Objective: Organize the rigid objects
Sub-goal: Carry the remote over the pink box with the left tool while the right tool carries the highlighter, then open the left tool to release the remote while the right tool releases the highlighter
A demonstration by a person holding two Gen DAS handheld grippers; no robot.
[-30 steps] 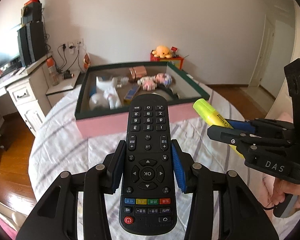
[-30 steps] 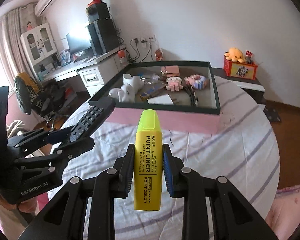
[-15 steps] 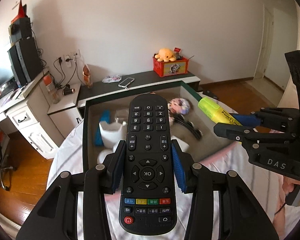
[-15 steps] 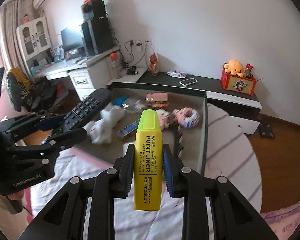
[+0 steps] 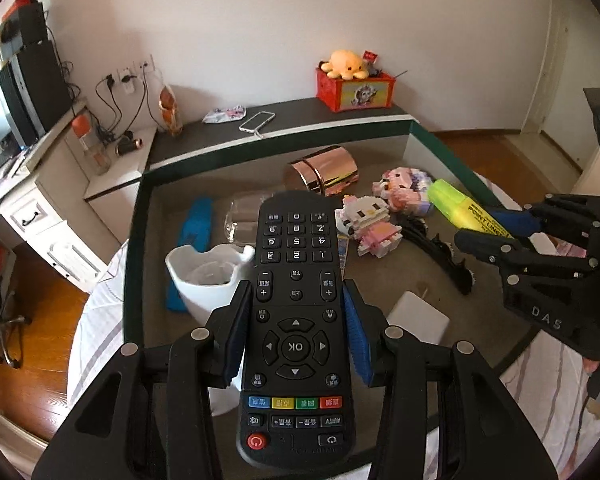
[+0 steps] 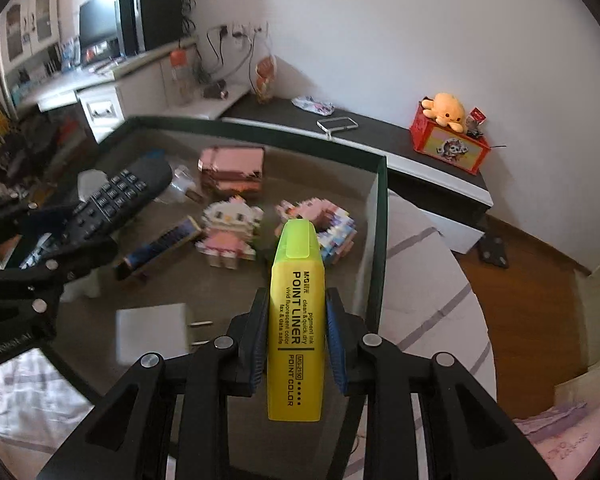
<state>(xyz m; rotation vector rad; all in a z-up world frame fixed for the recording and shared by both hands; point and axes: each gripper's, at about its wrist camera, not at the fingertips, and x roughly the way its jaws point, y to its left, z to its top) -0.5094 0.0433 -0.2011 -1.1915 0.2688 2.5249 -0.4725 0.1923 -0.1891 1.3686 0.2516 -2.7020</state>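
Our left gripper (image 5: 296, 320) is clamped on a black remote control (image 5: 296, 320), its blue pads pressing the remote's long sides just above the OK ring, the number keys pointing away from us. Our right gripper (image 6: 297, 320) is clamped on a yellow highlighter (image 6: 296, 316), the green cap pointing forward. Both are held above the open dark-rimmed box (image 5: 134, 240), which sits on a striped cloth (image 6: 424, 264). Below the remote we see a white cup (image 5: 204, 280) and a blue flat object (image 5: 194, 228). Near the highlighter's cap stand two pink-and-white block figures (image 6: 230, 232); beyond them lies a rose-gold case (image 5: 326, 170). A white plug adapter (image 6: 152, 332) lies near the box's front, and a black cable (image 5: 440, 252) beside the figures. Behind the box, a phone (image 6: 338, 123) lies on a dark shelf (image 6: 380, 136) by a red box with an orange plush (image 6: 446, 110).
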